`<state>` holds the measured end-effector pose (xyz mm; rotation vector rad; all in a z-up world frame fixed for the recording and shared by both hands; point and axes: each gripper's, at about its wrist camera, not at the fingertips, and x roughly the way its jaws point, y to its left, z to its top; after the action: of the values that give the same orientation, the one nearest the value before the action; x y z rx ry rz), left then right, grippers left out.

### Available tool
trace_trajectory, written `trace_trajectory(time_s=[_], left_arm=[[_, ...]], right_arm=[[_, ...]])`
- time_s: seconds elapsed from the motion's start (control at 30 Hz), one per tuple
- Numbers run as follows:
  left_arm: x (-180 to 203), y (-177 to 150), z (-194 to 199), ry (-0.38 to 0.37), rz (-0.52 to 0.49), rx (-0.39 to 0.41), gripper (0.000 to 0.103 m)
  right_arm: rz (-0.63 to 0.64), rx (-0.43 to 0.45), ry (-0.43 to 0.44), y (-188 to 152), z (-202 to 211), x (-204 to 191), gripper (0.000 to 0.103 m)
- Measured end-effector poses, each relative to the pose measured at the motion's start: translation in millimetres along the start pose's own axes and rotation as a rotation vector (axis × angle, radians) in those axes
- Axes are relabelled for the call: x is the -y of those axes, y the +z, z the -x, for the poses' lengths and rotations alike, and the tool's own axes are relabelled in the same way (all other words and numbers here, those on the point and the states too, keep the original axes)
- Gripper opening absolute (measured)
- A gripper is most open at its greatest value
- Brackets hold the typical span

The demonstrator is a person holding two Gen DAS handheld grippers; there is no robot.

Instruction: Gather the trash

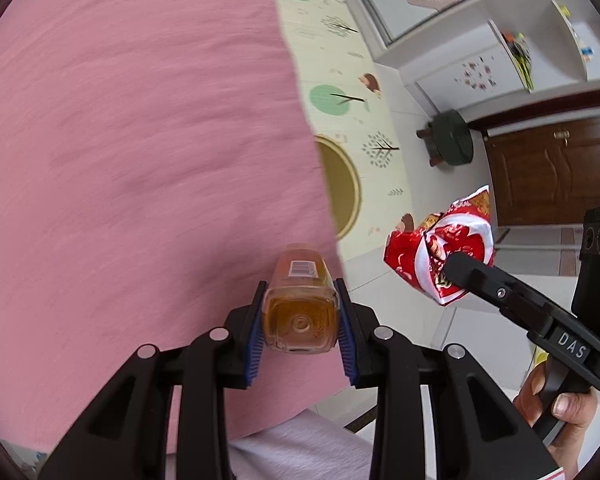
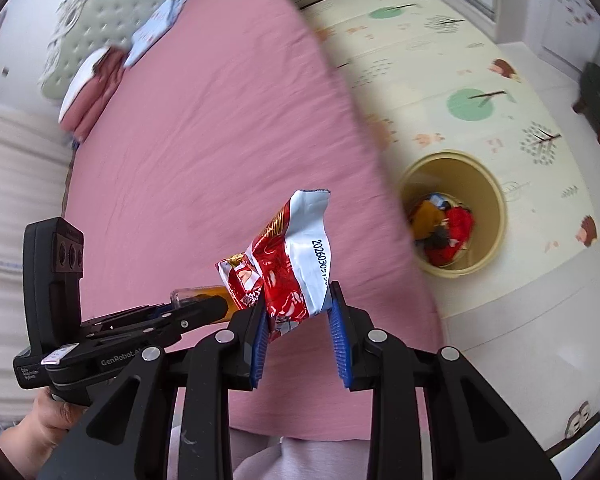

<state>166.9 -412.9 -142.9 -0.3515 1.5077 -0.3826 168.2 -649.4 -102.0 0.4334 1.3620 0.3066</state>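
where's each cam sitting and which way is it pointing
Left wrist: on the left gripper, looking down its fingers at the amber bottle over the pink bed; the right hand shows.
Right wrist: on the right gripper, looking down at the red snack wrapper and the bin; the left hand shows.
Shared: bed, play mat, bin, bottle, wrapper.

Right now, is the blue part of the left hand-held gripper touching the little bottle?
Touching. The left wrist view shows the left hand-held gripper with both blue pads pressed against the sides of the bottle.
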Motion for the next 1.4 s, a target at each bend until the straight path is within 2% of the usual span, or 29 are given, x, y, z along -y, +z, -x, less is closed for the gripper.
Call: trace_trajectory(time_s=[0.3, 0.47, 0.8, 0.9, 0.93, 0.97, 1.0, 1.03, 1.2, 1.4], left_arm=[[75, 44, -46, 0.018, -0.113, -0.066, 0.032], [99, 63, -71, 0.018, -0.155, -0.105, 0.032], [138, 92, -113, 0.008, -0.232, -0.169, 0.032], [149, 98, -117, -0.009, -0.265, -0.167, 0.031], [152, 99, -118, -0.005, -0.274, -0.164, 0.037], [155, 101, -118, -0.005, -0.278, -0.156, 0.058], [157, 102, -117, -0.008, -0.278, -0.149, 0.066], [158, 102, -118, -0.01, -0.28, -0.148, 0.071], [161, 99, -119, 0.044, -0.334, -0.158, 0.071], [157, 91, -107, 0.043, -0.359, -0.151, 0.071]], right_arm=[[-0.138, 0.049, -0.031, 20, 25, 83, 0.028], [-0.216, 0.065, -0.05, 33, 28, 121, 0.028], [-0.256, 0.078, -0.082, 63, 26, 153, 0.028], [-0.26, 0.083, -0.08, 73, 28, 157, 0.033], [-0.271, 0.09, -0.084, 76, 29, 159, 0.037], [-0.281, 0.097, -0.088, 78, 31, 161, 0.042], [-0.295, 0.105, -0.096, 80, 33, 165, 0.051], [-0.304, 0.114, -0.101, 82, 35, 168, 0.051], [-0.305, 0.116, -0.109, 84, 39, 169, 0.05], [-0.281, 0.108, -0.096, 79, 41, 151, 0.05]])
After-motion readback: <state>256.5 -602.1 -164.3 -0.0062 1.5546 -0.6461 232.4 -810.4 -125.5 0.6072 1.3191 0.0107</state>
